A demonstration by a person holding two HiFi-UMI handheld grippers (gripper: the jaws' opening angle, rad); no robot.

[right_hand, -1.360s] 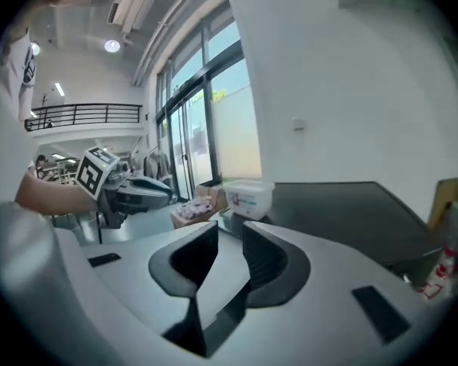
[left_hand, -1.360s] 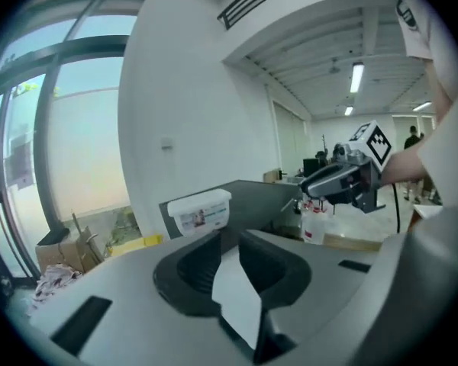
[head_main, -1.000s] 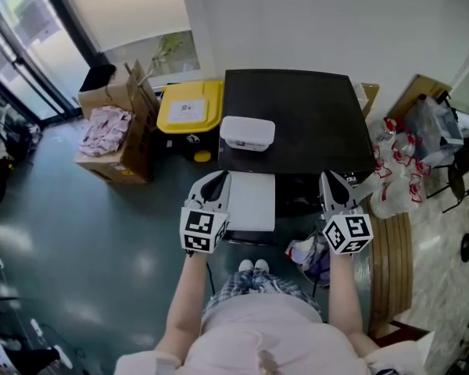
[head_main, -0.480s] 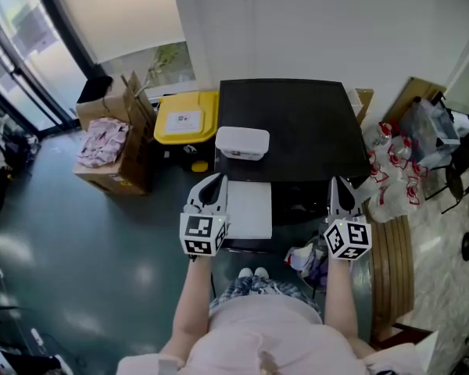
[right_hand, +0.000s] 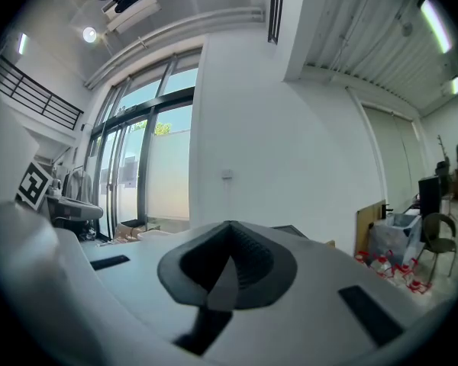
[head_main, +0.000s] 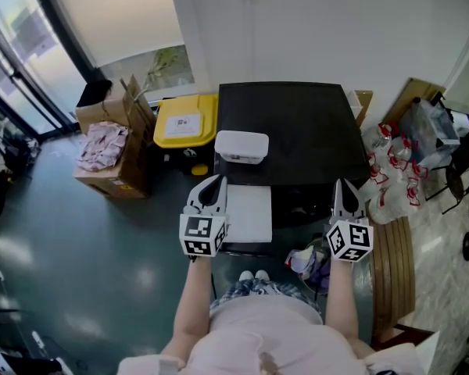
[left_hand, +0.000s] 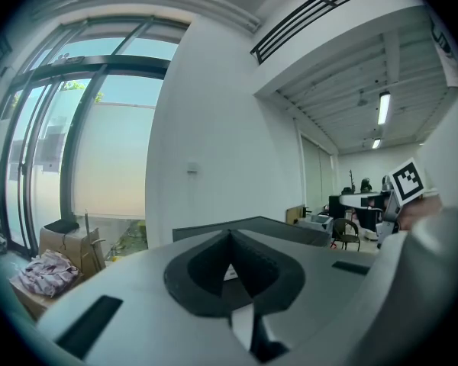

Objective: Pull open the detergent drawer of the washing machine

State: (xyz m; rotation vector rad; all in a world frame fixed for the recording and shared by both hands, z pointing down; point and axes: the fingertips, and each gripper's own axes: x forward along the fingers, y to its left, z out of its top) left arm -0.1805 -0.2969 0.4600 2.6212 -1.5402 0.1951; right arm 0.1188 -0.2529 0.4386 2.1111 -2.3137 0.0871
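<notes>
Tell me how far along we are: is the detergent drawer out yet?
Done, it seems: the white drawer sticks out from the front of the black washing machine. In hand: nothing; the left gripper beside it and the right gripper further right both have jaws shut, empty. Left: apparently nothing.

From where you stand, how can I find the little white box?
Look for the black washer against the white wall. The white box sits on its top, near the front left corner. It is the only thing up there, while the yellow bin beside it stands on the floor.
</notes>
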